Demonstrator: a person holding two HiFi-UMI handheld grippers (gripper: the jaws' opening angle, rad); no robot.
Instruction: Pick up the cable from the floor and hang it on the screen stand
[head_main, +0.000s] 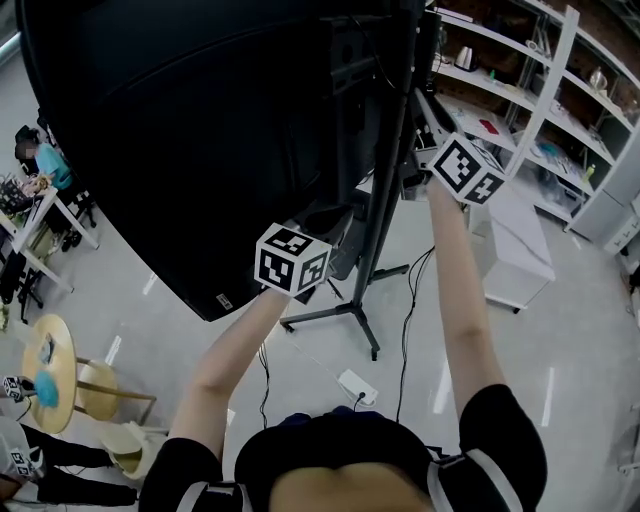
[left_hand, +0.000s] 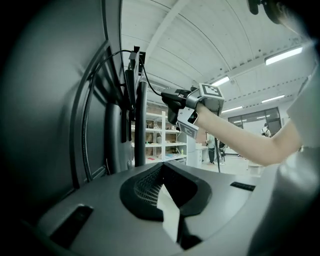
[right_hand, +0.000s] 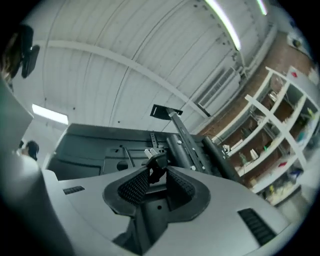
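Black cable plug (right_hand: 156, 162) clamped in right gripper (right_hand: 156, 170), near screen stand (head_main: 380, 215) upright.

The person wears a black short-sleeved top (head_main: 330, 450), with white bands near the shoulders at five and seven o'clock in the head view. The left gripper (left_hand: 162, 175) and the right gripper (right_hand: 157, 176) each have a smooth grey housing with small dark slots. Their black jaws are lined with dotted, textured pads. Each gripper carries a white cube printed with black square markers. The left cube (head_main: 292, 260) is near the head view's centre and the right cube (head_main: 466, 170) is at two o'clock.
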